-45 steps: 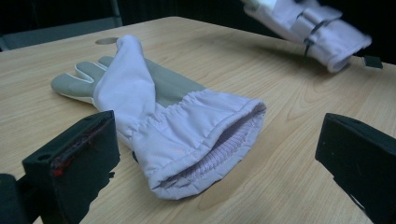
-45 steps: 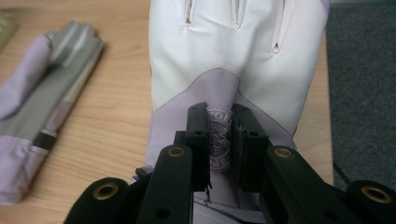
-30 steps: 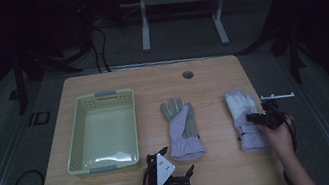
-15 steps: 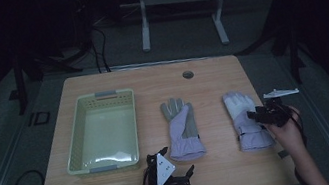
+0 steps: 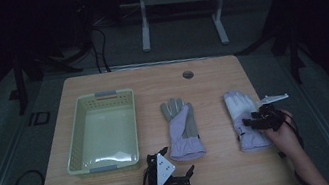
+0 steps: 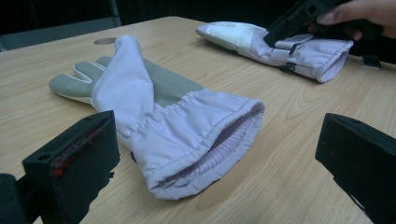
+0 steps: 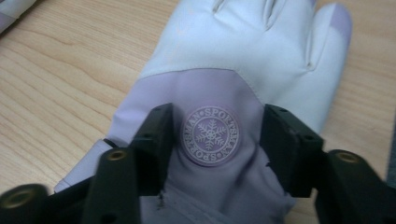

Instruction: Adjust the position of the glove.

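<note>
You had brought your right gripper [image 5: 257,121] down onto the right-hand glove [image 5: 245,118], which lay flat near the tabletop's [image 5: 211,82] right edge with its fingers toward the far edge; a second before, that gripper sat a little nearer the right edge, at the glove's side, and it had since moved in over the glove's back. In the right gripper view its jaws stood part-open on either side of the round snowflake badge [image 7: 210,135], pressing into the lilac fabric without yet pinching it, so the grasp looked about to be made rather than made. The glove itself appeared to have shifted slightly toward the far edge under the contact. Your left gripper [image 5: 174,171] had stayed put near the tabletop's near edge, jaws spread wide and holding nothing, aimed at the open cuff of the middle glove [image 6: 159,109], which lay palm-up between the green basket [image 5: 102,131] and the right-hand glove, well apart from both. The basket, toward the left edge, held nothing visible. The change suggested the pickup of the right-hand glove was the step in hand, with both gloves likely bound for the basket and neither yet lifted.
</note>
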Action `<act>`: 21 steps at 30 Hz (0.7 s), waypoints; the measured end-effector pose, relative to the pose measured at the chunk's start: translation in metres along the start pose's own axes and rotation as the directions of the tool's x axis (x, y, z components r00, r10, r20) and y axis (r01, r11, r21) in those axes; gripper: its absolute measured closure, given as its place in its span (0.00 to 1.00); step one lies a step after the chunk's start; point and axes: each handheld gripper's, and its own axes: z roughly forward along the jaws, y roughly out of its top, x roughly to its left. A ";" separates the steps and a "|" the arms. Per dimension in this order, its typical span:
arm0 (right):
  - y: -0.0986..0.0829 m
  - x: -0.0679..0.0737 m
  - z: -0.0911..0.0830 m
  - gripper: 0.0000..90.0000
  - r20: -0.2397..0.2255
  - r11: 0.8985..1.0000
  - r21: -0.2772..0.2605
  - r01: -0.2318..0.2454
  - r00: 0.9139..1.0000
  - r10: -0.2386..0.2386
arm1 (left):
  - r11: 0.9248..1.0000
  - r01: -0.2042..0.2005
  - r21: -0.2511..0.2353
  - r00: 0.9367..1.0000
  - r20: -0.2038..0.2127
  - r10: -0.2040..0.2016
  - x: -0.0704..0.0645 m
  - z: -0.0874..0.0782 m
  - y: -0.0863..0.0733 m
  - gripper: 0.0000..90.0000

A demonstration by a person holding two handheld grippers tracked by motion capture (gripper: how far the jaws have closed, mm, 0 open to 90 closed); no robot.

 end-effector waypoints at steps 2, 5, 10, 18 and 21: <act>-0.002 0.000 0.001 0.40 -0.021 1.000 0.009 0.003 1.000 -0.003 | 1.000 -0.001 0.000 1.000 0.000 0.001 0.000 0.000 0.000 0.00; -0.003 0.000 0.001 0.40 -0.027 1.000 0.013 0.021 0.999 -0.020 | 1.000 -0.001 0.000 1.000 -0.001 0.001 0.000 0.000 0.000 0.00; -0.004 -0.002 0.002 0.53 -0.043 1.000 0.009 -0.009 0.999 0.010 | 1.000 0.000 0.000 1.000 -0.002 0.000 0.000 0.000 0.000 0.00; -0.007 -0.006 -0.005 0.83 -0.091 0.994 -0.025 -0.105 0.991 0.102 | 1.000 0.003 0.003 1.000 -0.003 -0.003 0.000 0.000 0.000 0.00; -0.002 -0.004 -0.013 0.87 -0.089 0.993 -0.023 -0.119 0.989 0.117 | 1.000 0.004 0.004 1.000 -0.003 -0.004 0.000 0.000 0.000 0.00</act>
